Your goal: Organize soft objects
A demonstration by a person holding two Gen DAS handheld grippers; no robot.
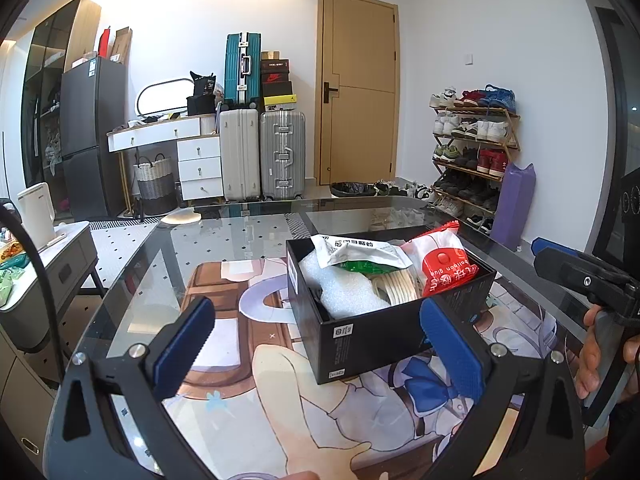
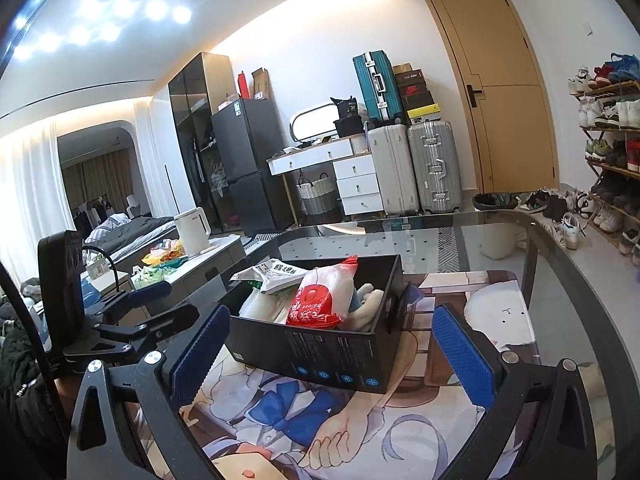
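Note:
A black cardboard box (image 1: 360,340) stands on a printed anime mat (image 1: 248,320) on the glass table; it also shows in the right wrist view (image 2: 320,352). Inside it lie a red-and-white plastic bag (image 1: 444,268), a white-and-green packet (image 1: 356,254), white foam wrap (image 1: 344,292) and tape rolls (image 1: 396,284). The same red bag (image 2: 316,300) and packet (image 2: 276,274) show in the right wrist view. My left gripper (image 1: 320,344) is open and empty just before the box. My right gripper (image 2: 332,352) is open and empty, the box between its fingers' line of sight.
The glass table edge (image 2: 560,240) curves at the right. A side cabinet (image 1: 52,264) with a white kettle (image 1: 38,212) stands left. Suitcases (image 1: 260,152), a door (image 1: 356,88) and a shoe rack (image 1: 476,148) line the far wall. The right gripper body (image 1: 584,276) shows at the right.

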